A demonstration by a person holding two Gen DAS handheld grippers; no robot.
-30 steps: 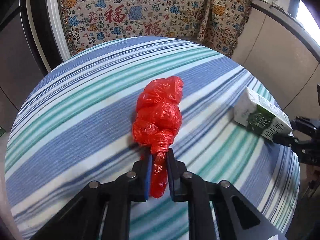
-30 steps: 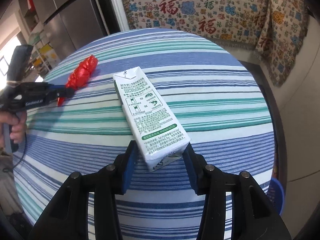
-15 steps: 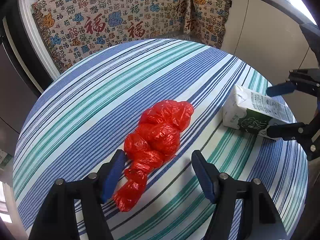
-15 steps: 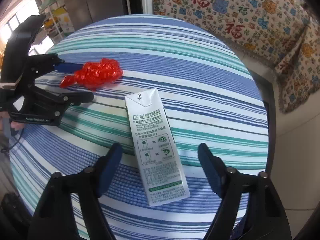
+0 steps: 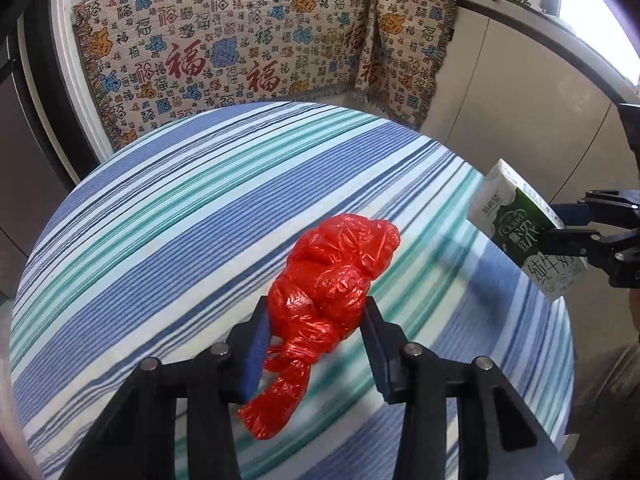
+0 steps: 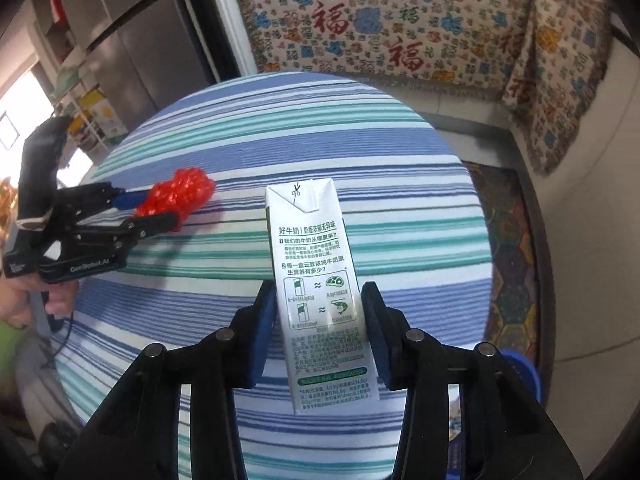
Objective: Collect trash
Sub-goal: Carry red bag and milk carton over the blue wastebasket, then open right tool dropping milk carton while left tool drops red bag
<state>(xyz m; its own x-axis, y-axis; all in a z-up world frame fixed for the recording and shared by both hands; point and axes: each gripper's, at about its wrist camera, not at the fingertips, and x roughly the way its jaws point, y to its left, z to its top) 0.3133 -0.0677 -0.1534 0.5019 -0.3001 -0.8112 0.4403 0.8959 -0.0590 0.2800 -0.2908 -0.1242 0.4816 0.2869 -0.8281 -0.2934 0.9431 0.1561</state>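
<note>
A knotted red plastic bag point(image 5: 332, 276) sits between the blue pads of my left gripper point(image 5: 316, 312). Its jaws are closing and the pads press its sides; the bag's tail hangs below, above the striped round table point(image 5: 160, 220). A white and green milk carton point(image 6: 316, 272) is between the pads of my right gripper point(image 6: 320, 300). Those jaws are closing too and touch both its long sides. The carton point(image 5: 520, 232) looks raised over the table's right edge. In the right wrist view the left gripper point(image 6: 152, 208) holds the red bag point(image 6: 180, 192) at the table's left.
A patterned blanket point(image 5: 240, 52) hangs behind the table, with pale cabinets point(image 5: 500, 100) to its right. A steel fridge point(image 6: 132, 48) stands at the back left. A blue bin point(image 6: 520, 372) and a patterned rug point(image 6: 508, 240) lie on the floor at right. A hand point(image 6: 40, 300) grips the left tool.
My left gripper let go of the bag's tail, opened wide, then closed on the bag's body and raised it. My right gripper closed from wide open onto the carton and lifted it.
</note>
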